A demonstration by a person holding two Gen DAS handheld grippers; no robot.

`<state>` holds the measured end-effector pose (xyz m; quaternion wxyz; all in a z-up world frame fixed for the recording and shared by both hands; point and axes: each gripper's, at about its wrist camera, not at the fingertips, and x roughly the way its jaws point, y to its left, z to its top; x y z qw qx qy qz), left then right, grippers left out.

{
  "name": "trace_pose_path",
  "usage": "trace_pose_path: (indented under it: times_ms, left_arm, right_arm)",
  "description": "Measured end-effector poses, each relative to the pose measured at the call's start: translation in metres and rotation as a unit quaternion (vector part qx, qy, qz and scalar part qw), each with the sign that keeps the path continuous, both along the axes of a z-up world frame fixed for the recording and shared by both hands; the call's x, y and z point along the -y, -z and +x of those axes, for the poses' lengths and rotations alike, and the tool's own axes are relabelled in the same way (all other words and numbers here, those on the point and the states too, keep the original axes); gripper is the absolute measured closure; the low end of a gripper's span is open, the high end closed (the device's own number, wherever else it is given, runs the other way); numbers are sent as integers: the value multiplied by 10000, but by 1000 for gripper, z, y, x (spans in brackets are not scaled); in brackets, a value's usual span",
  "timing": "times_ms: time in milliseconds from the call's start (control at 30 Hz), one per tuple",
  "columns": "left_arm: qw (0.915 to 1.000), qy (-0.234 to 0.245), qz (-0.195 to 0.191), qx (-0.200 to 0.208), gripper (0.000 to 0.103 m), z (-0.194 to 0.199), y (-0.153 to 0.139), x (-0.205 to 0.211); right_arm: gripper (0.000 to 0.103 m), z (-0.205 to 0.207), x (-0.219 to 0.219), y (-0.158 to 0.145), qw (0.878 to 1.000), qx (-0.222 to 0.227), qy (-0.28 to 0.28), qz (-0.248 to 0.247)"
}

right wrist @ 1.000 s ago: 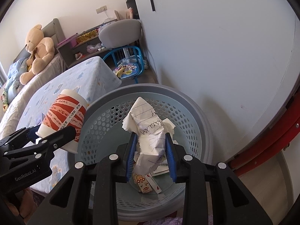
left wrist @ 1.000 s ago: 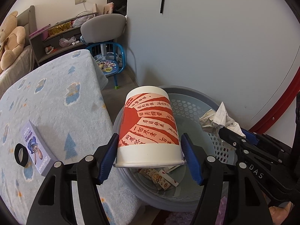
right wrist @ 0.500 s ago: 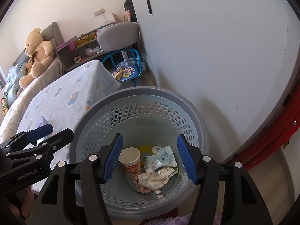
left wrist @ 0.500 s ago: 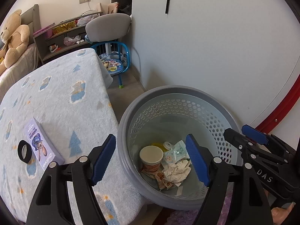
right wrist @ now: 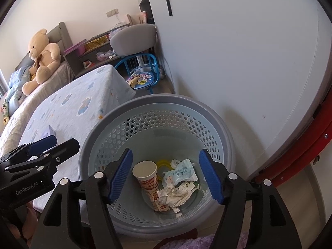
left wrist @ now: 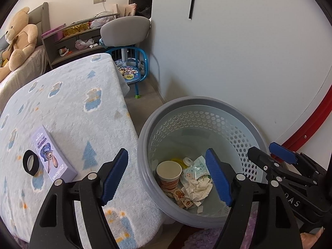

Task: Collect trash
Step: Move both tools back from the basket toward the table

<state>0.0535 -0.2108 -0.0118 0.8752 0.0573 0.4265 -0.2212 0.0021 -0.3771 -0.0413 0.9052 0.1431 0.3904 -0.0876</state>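
We hold both grippers, left (left wrist: 166,178) spread empty, right (right wrist: 166,178) opening empty, above the laundry-style basket (right wrist: 224,128); paper cup (right wrist: 145,173) and crumpled paper (right wrist: 174,196) lie inside.

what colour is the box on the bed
Light purple box with a cartoon animal print, clearest in the left wrist view.

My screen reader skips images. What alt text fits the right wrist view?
Empty right tongs, jaws opening, hover over a grey perforated wastebasket holding a paper cup, a wrapper and crumpled paper. A patterned bed lies left.
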Motion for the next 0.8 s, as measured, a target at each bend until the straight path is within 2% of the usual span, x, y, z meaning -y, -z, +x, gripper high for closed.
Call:
trace_pose_path:
  times_ms: [367, 800]
  left_arm:
    - [9993, -381, -46, 25, 29, -4, -2, -36]
    - [9930, -1177, -30, 113, 29, -6, -6, -121]
  right_arm:
    - [27, 0, -22, -4, 9998, -1, -183, -22]
    - [17, 19, -77, -13, 9975, 53, -701, -106]
